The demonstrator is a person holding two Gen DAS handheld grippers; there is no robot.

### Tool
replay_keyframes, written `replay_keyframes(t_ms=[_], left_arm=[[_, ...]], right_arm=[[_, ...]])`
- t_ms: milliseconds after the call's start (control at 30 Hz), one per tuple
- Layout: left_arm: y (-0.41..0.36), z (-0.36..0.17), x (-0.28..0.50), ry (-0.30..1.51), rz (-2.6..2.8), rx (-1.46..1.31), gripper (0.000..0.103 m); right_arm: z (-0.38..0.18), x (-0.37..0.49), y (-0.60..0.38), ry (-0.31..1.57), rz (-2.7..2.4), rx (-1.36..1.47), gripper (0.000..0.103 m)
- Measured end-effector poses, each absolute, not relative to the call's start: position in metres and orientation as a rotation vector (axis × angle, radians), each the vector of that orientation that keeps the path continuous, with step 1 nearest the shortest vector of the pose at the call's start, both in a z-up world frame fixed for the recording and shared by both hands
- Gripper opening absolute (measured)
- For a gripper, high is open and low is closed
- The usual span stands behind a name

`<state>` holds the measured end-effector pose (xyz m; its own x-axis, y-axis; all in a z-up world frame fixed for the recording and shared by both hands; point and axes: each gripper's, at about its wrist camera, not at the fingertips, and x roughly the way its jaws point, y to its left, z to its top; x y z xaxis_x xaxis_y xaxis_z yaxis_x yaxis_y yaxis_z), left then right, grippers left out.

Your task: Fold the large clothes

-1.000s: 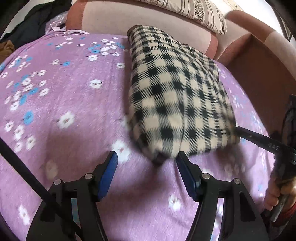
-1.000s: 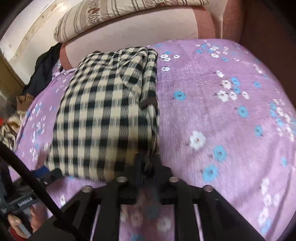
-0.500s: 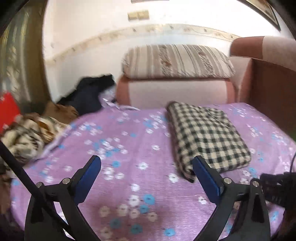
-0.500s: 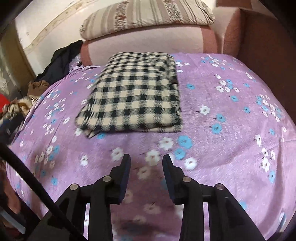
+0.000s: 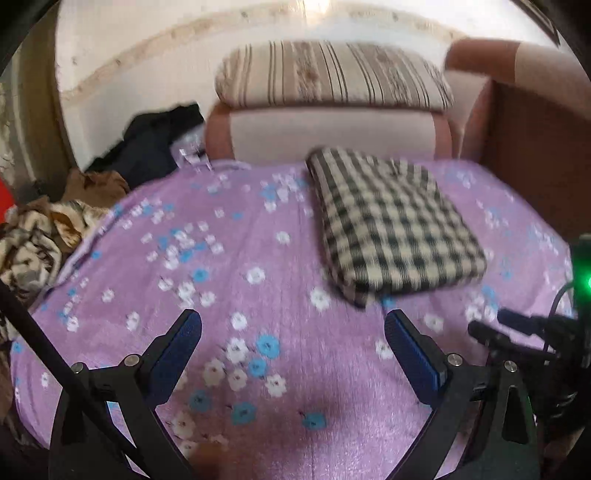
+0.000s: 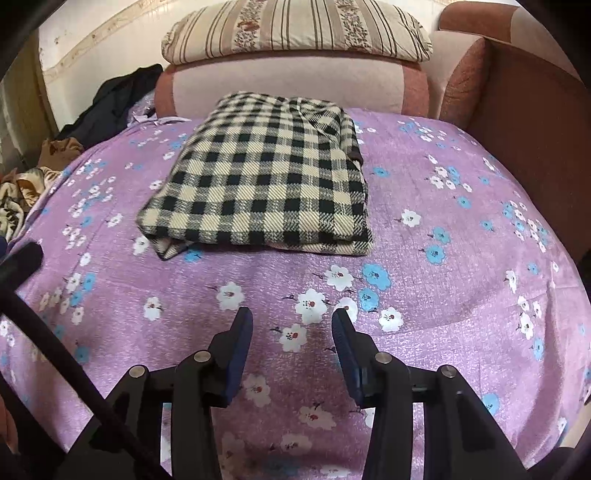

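At the far left, past the edge of the bed (image 5: 258,369), a heap of unfolded clothes (image 5: 33,240) and a dark garment (image 5: 147,144) wait beside the wall. A second ago both grippers were down at the near edge of the checked garment (image 6: 258,177); now they have backed off it, and it lies alone on the purple flowered sheet as a flat, squared-off bundle near the sofa back (image 6: 288,85), under the striped pillow (image 6: 295,29). The left gripper (image 5: 293,354) stands wide with nothing but sheet between its blue pads, and the right gripper (image 6: 291,350) is at a middling gap and opening, likewise empty. That release and retreat suggest this piece is finished, and the likely next job is one of the garments in the heap. The left wrist view, though blurred, shows that heap well and catches the right gripper's black body at its right border. The right wrist view is sharp and shows what the other cannot: the stacked layers at the bundle's near edge, one corner poking out at bottom left, and a collar-like flap on top.
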<state>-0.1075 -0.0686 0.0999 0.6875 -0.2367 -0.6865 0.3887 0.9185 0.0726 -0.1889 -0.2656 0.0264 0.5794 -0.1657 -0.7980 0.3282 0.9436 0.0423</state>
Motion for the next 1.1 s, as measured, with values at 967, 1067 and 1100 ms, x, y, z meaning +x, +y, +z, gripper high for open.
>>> replay_keyframes(t_ms=[967,1067,1100], left_arm=[[-0.070,0.061,-0.084,0.898,-0.388,0.142,0.099],[-0.071,0.059,-0.083,0.906,-0.383,0.145,0.099],[-0.071,0.058,-0.083,0.908,-0.382,0.143,0.099]], right_arm=[[0.009,-0.171,-0.261,0.943,-0.290,0.133,0.054],[0.008,-0.170,-0.263,0.947,-0.288,0.134,0.054],[0.008,-0.170,-0.263,0.949,-0.288,0.133,0.054]])
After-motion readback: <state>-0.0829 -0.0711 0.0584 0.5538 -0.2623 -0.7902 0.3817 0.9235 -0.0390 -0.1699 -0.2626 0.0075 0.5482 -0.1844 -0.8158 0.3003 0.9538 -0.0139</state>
